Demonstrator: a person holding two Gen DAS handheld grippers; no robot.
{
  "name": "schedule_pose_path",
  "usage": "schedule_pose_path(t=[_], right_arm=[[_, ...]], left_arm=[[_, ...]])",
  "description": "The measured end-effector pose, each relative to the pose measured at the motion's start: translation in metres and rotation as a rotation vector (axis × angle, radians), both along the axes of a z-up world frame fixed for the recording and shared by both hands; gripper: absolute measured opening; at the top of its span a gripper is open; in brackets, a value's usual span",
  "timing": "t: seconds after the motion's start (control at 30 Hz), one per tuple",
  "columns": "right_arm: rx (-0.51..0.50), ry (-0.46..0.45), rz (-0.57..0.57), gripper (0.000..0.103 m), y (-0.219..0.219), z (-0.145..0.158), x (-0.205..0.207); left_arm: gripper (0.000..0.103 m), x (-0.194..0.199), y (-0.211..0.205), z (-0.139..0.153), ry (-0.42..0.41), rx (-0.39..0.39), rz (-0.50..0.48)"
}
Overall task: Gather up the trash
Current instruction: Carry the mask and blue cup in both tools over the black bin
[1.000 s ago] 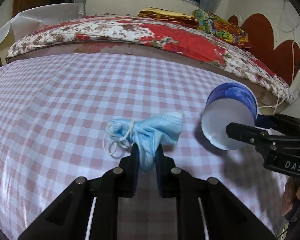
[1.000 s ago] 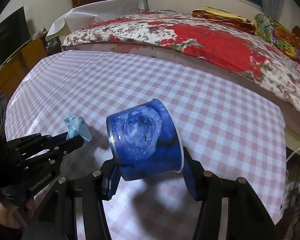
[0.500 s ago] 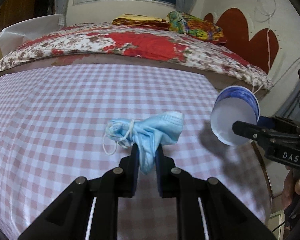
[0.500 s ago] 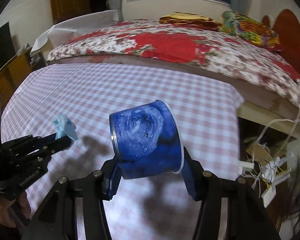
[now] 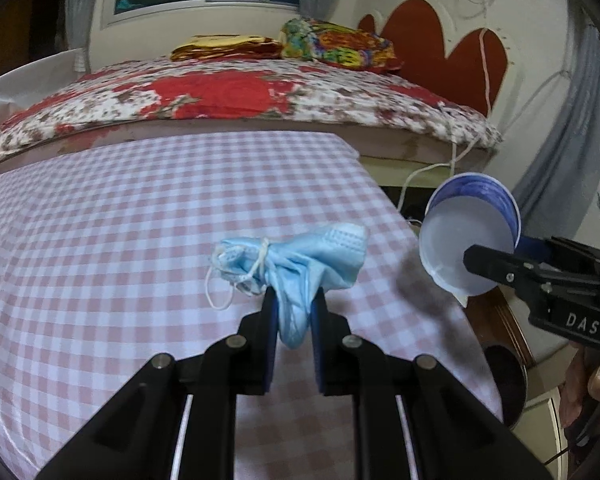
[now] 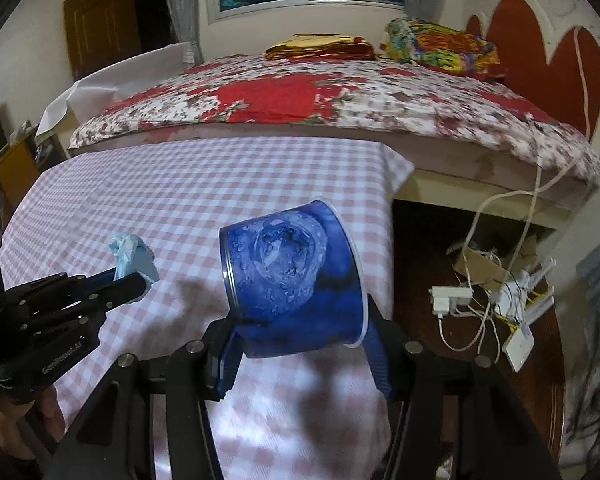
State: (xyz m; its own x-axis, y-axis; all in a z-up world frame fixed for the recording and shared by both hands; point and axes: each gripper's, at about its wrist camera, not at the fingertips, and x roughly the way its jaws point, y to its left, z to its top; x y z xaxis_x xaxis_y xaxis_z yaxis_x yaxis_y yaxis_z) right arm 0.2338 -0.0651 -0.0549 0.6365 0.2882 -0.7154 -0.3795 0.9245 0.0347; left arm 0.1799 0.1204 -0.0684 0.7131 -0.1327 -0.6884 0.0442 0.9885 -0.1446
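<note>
Pinching a crumpled blue face mask (image 5: 300,264), the left gripper (image 5: 294,312) hovers above the checkered tabletop (image 5: 100,240) near its right edge, while the right gripper (image 6: 300,344) clamps a blue paper cup (image 6: 292,280).

face mask (image 5: 300,260) and blue cup (image 6: 296,280) carried sideways, cup now past table edge (image 6: 388,200)

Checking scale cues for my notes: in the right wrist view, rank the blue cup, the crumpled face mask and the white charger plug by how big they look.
1. blue cup, though it sits nearest the camera
2. face mask
3. charger plug, smallest, close to the mask and farther off, so unsure
</note>
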Motion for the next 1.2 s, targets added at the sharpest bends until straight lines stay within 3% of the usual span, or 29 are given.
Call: schedule_pose_path(t=[0.5, 1.2], right_arm=[[-0.017, -0.002, -0.225, 0.056, -0.124, -0.004, -0.047], [-0.028, 0.093, -0.545, 0.056, -0.298, -0.049, -0.137]], left_arm=[[0.016, -0.006, -0.095, 0.008, -0.011, 0.025, -0.187], [0.016, -0.038, -0.256, -0.006, 0.022, 0.091, -0.537]])
